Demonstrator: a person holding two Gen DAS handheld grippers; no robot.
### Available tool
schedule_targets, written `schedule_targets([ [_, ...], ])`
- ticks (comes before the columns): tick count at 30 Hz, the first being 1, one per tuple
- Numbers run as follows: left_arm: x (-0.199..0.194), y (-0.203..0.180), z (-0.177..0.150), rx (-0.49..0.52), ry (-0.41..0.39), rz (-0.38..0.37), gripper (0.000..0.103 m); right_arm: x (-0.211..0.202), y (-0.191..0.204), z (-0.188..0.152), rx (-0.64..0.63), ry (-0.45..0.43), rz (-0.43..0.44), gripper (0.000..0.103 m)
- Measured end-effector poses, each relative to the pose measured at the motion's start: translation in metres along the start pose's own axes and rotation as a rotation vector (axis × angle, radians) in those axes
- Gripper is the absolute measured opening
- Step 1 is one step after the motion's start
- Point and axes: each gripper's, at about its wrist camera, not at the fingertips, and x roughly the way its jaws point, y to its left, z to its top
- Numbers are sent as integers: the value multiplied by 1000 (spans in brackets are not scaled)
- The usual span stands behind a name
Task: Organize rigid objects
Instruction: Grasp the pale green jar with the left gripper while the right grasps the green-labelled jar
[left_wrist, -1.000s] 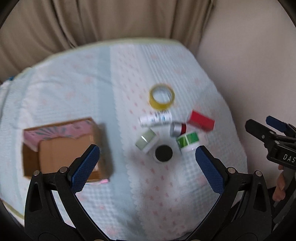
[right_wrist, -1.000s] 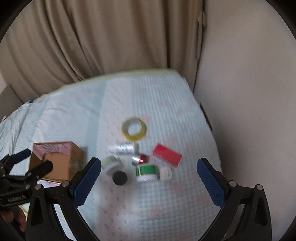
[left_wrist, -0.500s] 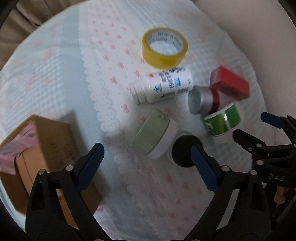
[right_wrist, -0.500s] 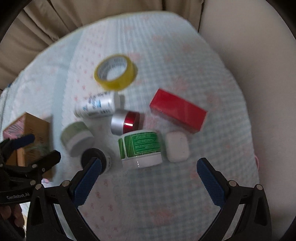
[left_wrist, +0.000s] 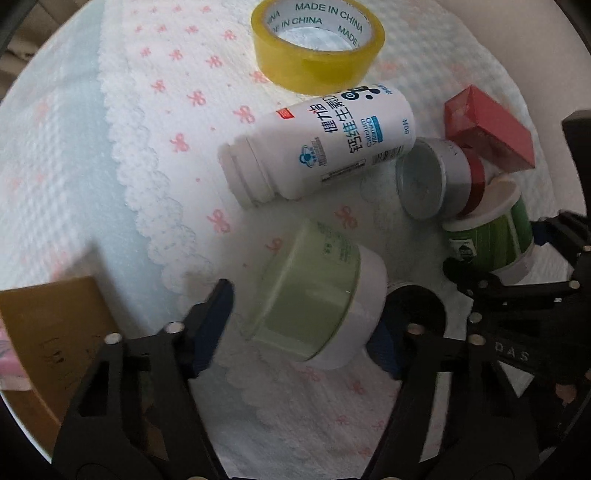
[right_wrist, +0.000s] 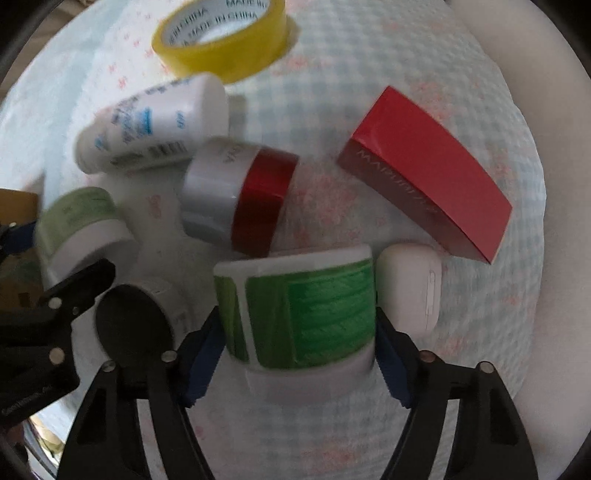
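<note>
Several small containers lie clustered on a white cloth with pink bows. My left gripper (left_wrist: 301, 326) straddles a pale green jar with a white lid (left_wrist: 314, 295), lying on its side; the jaws are close on both sides, contact unclear. My right gripper (right_wrist: 299, 347) straddles a green-labelled white jar (right_wrist: 303, 314), blue pads at its sides. Around them lie a white pill bottle (left_wrist: 321, 144), a silver and red jar (right_wrist: 240, 195), a black-lidded jar (right_wrist: 135, 328), a red box (right_wrist: 424, 173), a white earbud case (right_wrist: 410, 284) and a yellow tape roll (left_wrist: 317, 44).
A cardboard box (left_wrist: 48, 332) with a pink patterned side stands at the left of the cloth. A pale blue cover (left_wrist: 48, 166) lies under the cloth. A beige wall (right_wrist: 535, 74) runs along the right side.
Both grippers have come down and forward onto the cluster. The jaws have narrowed from wide open to close around the pale green jar and the green-labelled jar.
</note>
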Motion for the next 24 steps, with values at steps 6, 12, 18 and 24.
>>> schedule_targets([
  [6, 3, -11, 3, 28, -12, 15, 50, 5, -10, -3, 17, 2, 23, 68],
  [12, -7, -20, 1, 10, -38, 30, 45, -10, -12, -6, 50, -20, 45, 67],
  [18, -38, -22, -3, -44, -91, 31, 43, -39, -26, -19, 60, -88, 61, 66],
  [24, -88, -22, -18, -92, -172, 21, 41, -82, -43, -42, 78, -185, 90, 66],
])
